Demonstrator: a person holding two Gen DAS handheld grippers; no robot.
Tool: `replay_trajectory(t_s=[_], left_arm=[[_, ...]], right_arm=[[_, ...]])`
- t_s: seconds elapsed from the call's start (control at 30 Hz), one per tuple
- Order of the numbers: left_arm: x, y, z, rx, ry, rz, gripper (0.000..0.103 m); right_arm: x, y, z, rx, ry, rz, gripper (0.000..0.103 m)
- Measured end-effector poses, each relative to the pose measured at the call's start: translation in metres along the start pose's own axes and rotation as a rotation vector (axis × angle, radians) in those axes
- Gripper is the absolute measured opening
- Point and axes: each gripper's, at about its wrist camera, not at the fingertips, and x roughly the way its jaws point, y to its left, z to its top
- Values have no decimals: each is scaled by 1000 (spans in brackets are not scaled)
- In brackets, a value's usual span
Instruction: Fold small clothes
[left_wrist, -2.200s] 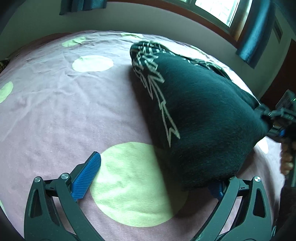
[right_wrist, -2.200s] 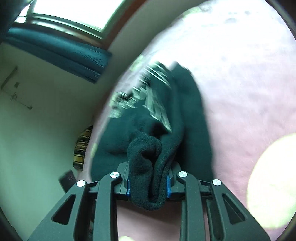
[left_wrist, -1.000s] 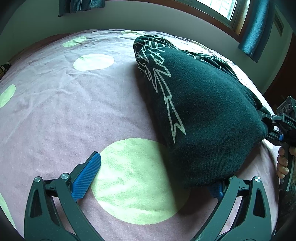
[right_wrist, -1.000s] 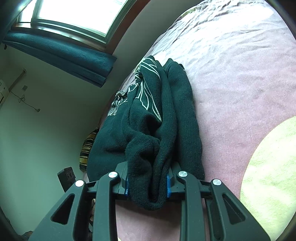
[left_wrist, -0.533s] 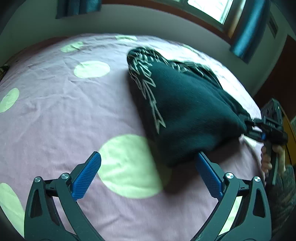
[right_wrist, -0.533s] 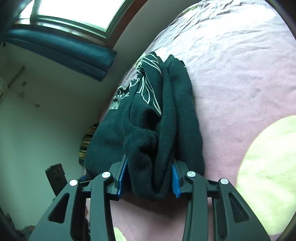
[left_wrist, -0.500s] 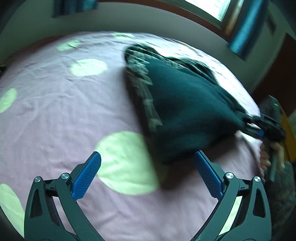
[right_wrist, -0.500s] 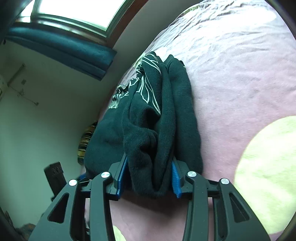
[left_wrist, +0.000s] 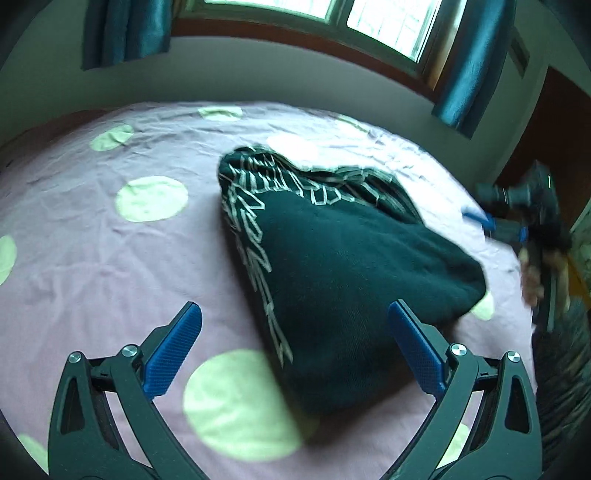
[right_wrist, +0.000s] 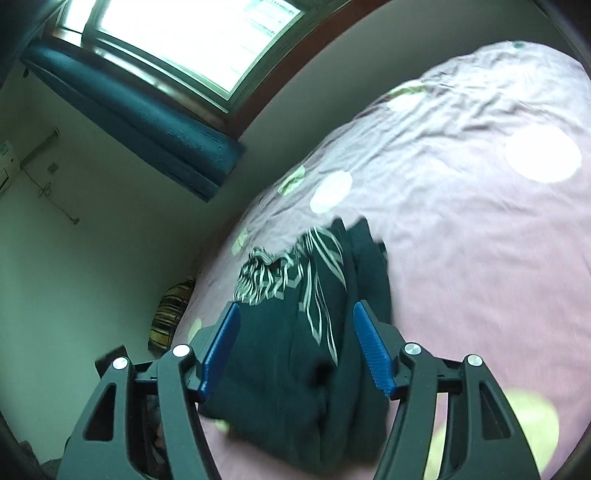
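A dark green sweater with a white line pattern lies folded over in a rough triangle on the pink bedspread. My left gripper hangs above its near corner, open, blue pads apart, nothing gripped. In the right wrist view the sweater lies below my right gripper; its jaws are opening and the blue pads stand clear of the cloth. The right gripper also shows, blurred, at the far right of the left wrist view, lifted off the sweater.
The bedspread has pale green dots and fills most of both views. A window with teal curtains runs behind the bed. A striped cushion lies at the bed's edge by the wall. A hand holds the right gripper's handle.
The right gripper let go of the sweater's bunched edge and rose. The left gripper also lifted away from the sweater's corner. The sweater dropped flat on the bed.
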Motion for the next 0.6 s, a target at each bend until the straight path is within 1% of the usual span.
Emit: replay_trajectory(t_s=[0.07,0.13,0.17,0.23,0.3,0.33,0.37,0.4,0.43,0.53,0.57,0.6], left_arm=[[18,-1,-3,-13,33,-6,101],[23,3,-7,-47,41,-23,101],[25,5,-8,-64,43,-30,101],[26,10,-10,-94,49,-50,101],[27,11,-10,-98,50,-51,101],[28,9,-10,-90,50,-43,101],[28,8,-9,-82,50,-37,101],[28,6,-9,-75,48,-30,101],[27,5,-8,-68,47,-25,101],[26,0,-7,-46,46,-7,101],[27,-1,-8,-40,48,-12,101],[28,-3,-8,-36,51,-18,101]], right_arm=[[32,2,22,-19,20,-34,64],[65,-1,40,-19,49,-81,64],[80,-4,47,-12,68,-86,64],[109,-8,56,5,124,-67,64],[133,-6,61,-9,190,-67,62],[145,0,60,-53,233,-91,43],[150,5,60,-104,245,-142,16],[151,8,61,-138,258,-189,10],[146,6,64,-116,249,-171,9],[110,-5,73,-75,121,-150,9],[103,-13,74,-45,95,-139,9],[101,-28,73,-6,101,-135,9]])
